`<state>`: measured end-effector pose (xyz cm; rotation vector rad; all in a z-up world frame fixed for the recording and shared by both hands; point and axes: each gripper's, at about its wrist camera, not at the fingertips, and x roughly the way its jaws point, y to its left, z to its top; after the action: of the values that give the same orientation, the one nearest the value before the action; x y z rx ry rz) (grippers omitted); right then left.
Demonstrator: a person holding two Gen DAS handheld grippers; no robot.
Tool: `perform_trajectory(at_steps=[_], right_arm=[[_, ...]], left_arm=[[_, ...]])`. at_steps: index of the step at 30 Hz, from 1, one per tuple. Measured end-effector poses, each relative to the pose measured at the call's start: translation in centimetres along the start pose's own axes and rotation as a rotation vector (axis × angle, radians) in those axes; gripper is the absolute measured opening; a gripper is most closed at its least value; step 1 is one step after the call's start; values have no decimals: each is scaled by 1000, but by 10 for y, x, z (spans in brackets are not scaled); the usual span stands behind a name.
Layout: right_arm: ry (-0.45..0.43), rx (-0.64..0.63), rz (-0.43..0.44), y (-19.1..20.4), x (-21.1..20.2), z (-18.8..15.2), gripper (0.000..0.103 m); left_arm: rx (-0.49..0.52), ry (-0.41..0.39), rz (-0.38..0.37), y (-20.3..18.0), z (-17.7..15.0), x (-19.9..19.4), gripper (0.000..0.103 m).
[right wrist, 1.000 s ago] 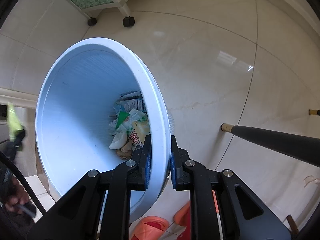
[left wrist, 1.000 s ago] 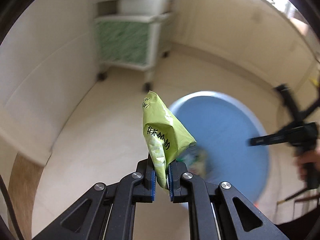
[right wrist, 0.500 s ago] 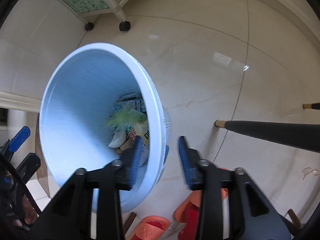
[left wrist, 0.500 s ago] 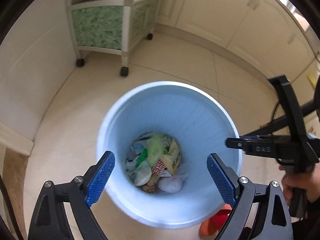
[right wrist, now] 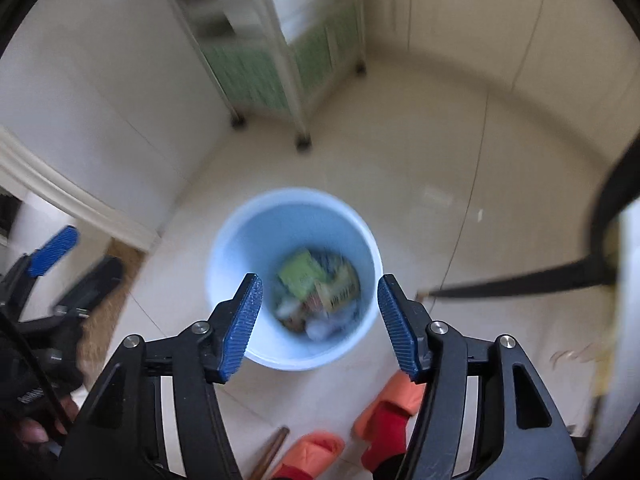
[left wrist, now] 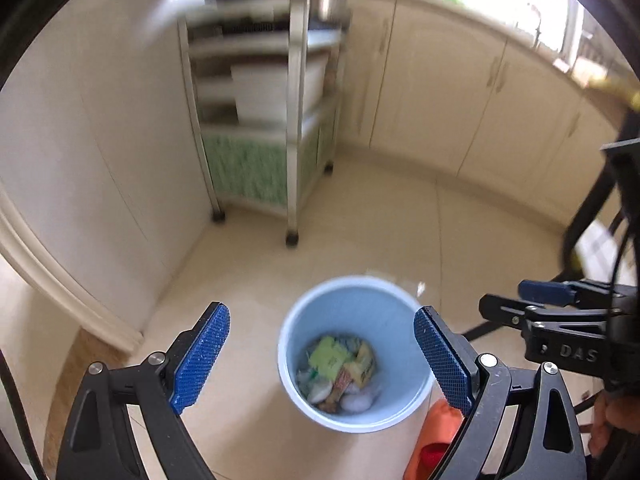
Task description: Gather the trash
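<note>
A light blue trash bin (left wrist: 352, 304) stands upright on the tiled floor, also in the right wrist view (right wrist: 248, 240). Inside lie several wrappers, with the green snack packet (left wrist: 329, 358) on top, seen too in the right wrist view (right wrist: 301, 274). My left gripper (left wrist: 322, 356) is open and empty, held high above the bin. My right gripper (right wrist: 320, 324) is open and empty, also above the bin. Each gripper shows in the other's view: the right one (left wrist: 532, 300), the left one (right wrist: 72, 260).
A white wheeled cart with green panels (left wrist: 260, 140) stands behind the bin by the wall. Cream cabinets (left wrist: 460, 112) line the back. Orange slippers (right wrist: 388, 412) lie on the floor near the bin. A dark pole (right wrist: 520, 280) crosses at right.
My left gripper opened and dropped the green packet into the bin. My right gripper let go of the bin rim and opened. Both have risen away; the bin now stands upright.
</note>
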<state>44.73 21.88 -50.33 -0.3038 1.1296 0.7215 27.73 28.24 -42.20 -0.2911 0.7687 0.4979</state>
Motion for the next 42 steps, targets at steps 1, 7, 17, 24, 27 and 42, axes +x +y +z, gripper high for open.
perform_trajectory(at_steps=[1,7,17,24,27,42], right_arm=[[-48,-4,2,8,-26,3,68],[-307,-23,-45,47,-176,-4,78],[-664,84,-254,32,-390,-53,96],[-822,180,-426,0,-501,-92,103],[-854,211,-481,-7,-537,-112,103],[-980,193,-561,18,-635,-187,103]], left_arm=[[7,-47,-5,0,6,-27,91],[40,-272,-28,-15,33,-169,101],[147,-568,-137,-78,57,-343,102],[195,-637,-293,-134,57,-419,102],[237,-652,-360,-146,55,-438,102],[293,-797,-333,-139,-13,-520,102]])
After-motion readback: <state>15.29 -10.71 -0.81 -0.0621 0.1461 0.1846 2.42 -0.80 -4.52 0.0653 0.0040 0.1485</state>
